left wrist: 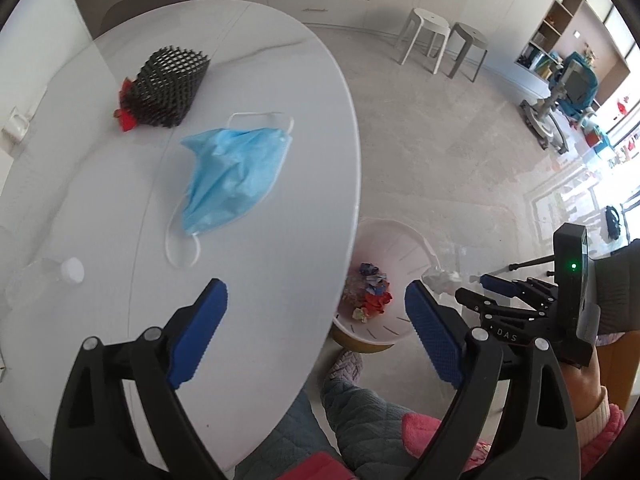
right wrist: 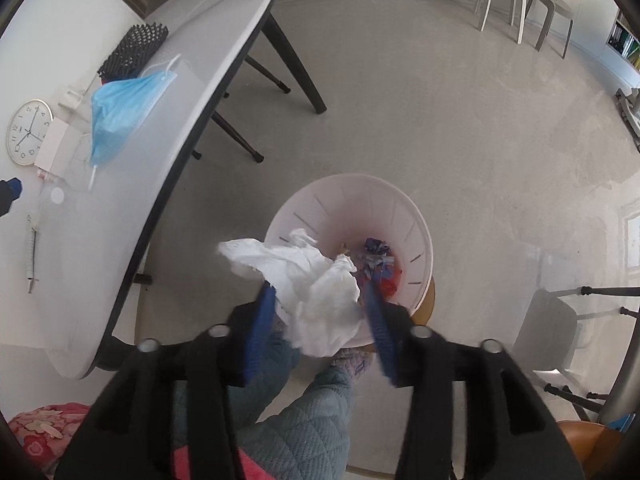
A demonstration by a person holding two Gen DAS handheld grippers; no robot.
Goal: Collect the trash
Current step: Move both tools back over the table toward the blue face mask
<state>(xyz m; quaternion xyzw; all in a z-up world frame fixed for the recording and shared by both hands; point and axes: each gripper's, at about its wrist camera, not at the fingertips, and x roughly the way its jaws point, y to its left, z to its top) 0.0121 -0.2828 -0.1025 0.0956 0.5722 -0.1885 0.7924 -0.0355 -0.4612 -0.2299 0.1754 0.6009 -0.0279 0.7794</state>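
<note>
The right gripper (right wrist: 320,300) hangs over the white bin (right wrist: 420,240) on the floor, jaws parted, crumpled white tissue (right wrist: 316,292) loose between them above the coloured scraps (right wrist: 380,256) inside. The left gripper (left wrist: 316,320) sits at the tabletop (left wrist: 100,200) edge, jaws wide and empty. Beyond lie a blue face mask (left wrist: 232,176), then a black mesh piece (left wrist: 168,88).
</note>
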